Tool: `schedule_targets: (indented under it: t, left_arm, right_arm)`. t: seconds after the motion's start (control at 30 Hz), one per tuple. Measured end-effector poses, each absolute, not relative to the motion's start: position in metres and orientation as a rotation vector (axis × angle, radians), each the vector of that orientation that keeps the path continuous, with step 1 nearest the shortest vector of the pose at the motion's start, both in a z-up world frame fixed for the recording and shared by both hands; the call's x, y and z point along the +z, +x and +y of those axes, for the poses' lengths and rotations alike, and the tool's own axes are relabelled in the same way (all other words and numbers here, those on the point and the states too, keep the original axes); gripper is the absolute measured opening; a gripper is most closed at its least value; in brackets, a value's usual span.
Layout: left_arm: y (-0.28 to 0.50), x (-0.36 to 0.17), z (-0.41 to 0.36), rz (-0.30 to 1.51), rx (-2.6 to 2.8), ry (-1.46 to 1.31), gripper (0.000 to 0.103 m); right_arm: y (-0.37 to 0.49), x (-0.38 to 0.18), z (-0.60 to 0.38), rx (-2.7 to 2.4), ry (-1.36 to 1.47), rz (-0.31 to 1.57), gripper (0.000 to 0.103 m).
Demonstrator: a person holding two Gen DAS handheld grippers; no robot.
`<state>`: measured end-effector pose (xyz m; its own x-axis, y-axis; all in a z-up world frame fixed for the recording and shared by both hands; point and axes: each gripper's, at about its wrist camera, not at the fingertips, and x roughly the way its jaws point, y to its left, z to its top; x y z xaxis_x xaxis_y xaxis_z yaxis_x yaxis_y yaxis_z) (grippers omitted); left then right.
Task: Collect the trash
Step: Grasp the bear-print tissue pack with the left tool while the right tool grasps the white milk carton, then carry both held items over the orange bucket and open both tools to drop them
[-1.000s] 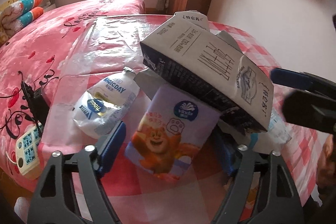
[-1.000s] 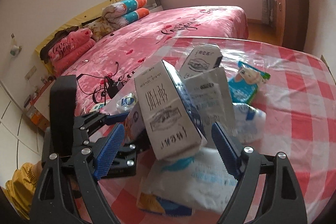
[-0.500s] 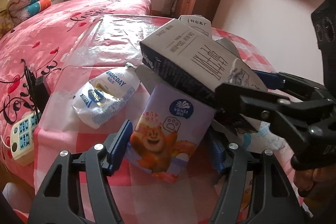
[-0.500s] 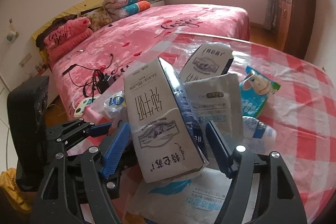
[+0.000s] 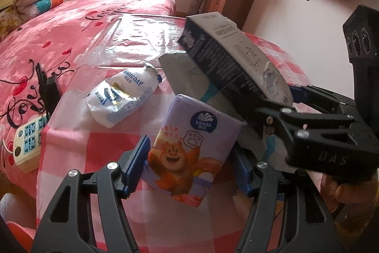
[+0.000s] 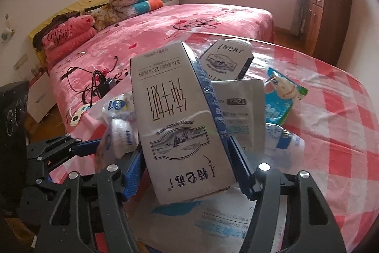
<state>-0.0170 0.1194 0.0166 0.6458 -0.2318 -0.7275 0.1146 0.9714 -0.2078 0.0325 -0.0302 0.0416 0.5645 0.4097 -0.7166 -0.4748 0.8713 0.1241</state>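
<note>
A lilac tissue pack [image 5: 191, 141] with a cartoon bear stands tilted on the checked table [image 6: 331, 125]. My left gripper [image 5: 189, 146] has both blue pads pressed on the pack's sides. A grey milk carton [image 6: 180, 125] leans over the trash pile, and my right gripper [image 6: 186, 151] is closing its jaws on it, both pads against the carton's sides. In the left wrist view the carton [image 5: 227, 61] tilts steeply just behind the tissue pack, with the right gripper [image 5: 279, 98] coming in from the right.
A white Magicday pouch [image 5: 123, 96] lies left of the pile. A second milk carton [image 6: 225, 58], a grey bag [image 6: 241, 108], a blue snack packet [image 6: 281, 96] and a large white bag [image 6: 213, 217] crowd around. A power strip [image 5: 28, 139] and cables lie on the pink bed.
Both grippers' jaws have narrowed onto what they straddled. The right gripper came down over the carton, which now tilts more steeply. The tissue pack stayed between the left pads.
</note>
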Motion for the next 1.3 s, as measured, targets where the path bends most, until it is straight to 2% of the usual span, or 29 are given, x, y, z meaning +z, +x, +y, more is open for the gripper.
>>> schedule_targets:
  t: [0.7, 1.3]
  left_arm:
    - [-0.069, 0.049, 0.136, 0.782, -0.139, -0.161, 0.066]
    - [-0.151, 0.075, 0.205, 0.718, 0.018, -0.209, 0.066]
  right_arm:
    - [-0.017, 0.07, -0.036, 0.478, -0.121, 0.734, 0.063]
    - [-0.073, 0.093, 0.029, 0.643, -0.156, 0.705, 0.063]
